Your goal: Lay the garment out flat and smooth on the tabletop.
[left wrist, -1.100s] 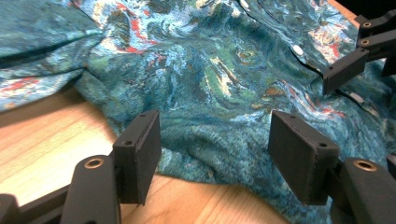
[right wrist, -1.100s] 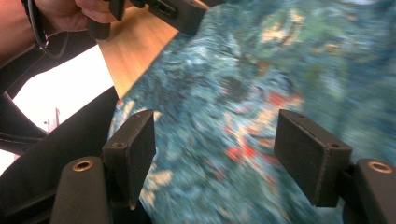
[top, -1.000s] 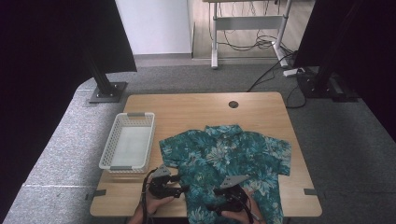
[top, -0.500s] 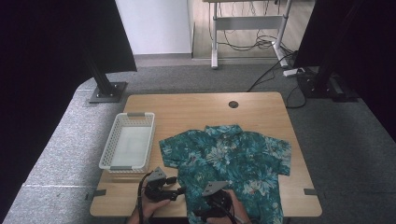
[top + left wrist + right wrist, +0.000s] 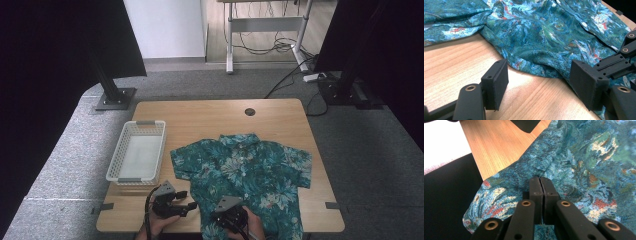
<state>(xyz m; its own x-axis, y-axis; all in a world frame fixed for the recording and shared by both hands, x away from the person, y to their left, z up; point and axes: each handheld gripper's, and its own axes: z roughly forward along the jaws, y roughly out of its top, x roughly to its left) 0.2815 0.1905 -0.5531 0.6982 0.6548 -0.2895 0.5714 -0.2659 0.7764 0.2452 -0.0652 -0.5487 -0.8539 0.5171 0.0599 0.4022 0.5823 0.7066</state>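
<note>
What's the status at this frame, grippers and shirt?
Left gripper open, just off the shirt hem. Right gripper shut on shirt at its near edge. Shirt flat on the table, hem overhanging. Basket off to the left, nothing blocking.

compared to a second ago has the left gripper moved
Yes. In the high view the left gripper has slid toward the near table edge, farther from the white basket, jaws open beside the floral shirt.

We hold our left black two-jaw gripper point(image 5: 176, 202) low at the near edge, its jaws spread wide apart. Our right black two-jaw gripper point(image 5: 231, 218) sits just beside it, jaws pressed flat together, our right hand point(image 5: 252, 226) wrapped around it.
</note>
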